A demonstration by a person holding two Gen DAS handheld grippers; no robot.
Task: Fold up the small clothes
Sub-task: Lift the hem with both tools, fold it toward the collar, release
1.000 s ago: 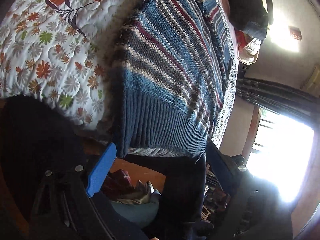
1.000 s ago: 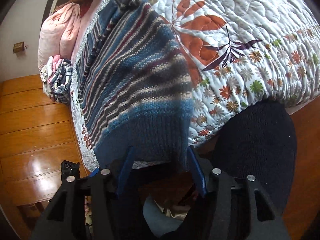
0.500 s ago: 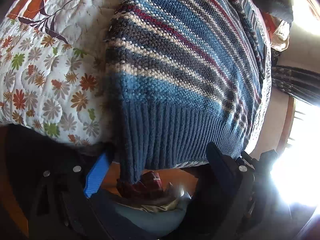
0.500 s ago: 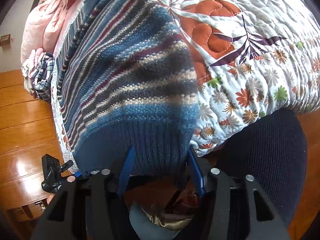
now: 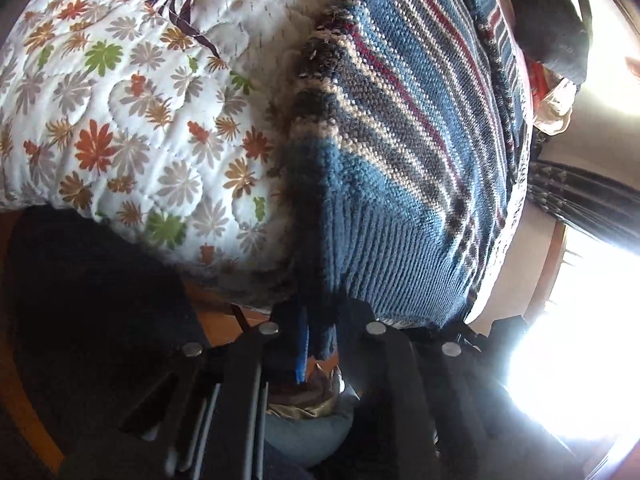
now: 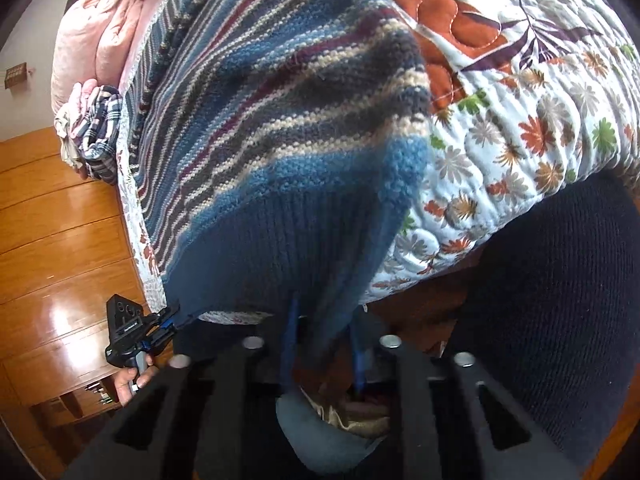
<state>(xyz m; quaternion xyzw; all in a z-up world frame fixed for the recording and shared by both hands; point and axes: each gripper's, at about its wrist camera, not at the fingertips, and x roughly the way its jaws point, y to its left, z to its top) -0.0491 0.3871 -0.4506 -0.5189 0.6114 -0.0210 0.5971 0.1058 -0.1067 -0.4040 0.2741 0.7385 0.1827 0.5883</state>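
Both grippers, wide apart half a second ago, have closed: the left gripper [image 5: 320, 340] pinches one bottom corner of the striped knit sweater [image 5: 400, 140] and the right gripper [image 6: 324, 344] pinches the other, at the ribbed hem [image 6: 280, 248]. Beyond the fingers, the sweater lies spread on the floral quilt [image 6: 520, 120] at the bed's edge. Farther off, a pink pillow [image 6: 96, 40] and crumpled plaid clothes [image 6: 96, 128] rest above the wooden floor [image 6: 60, 220].
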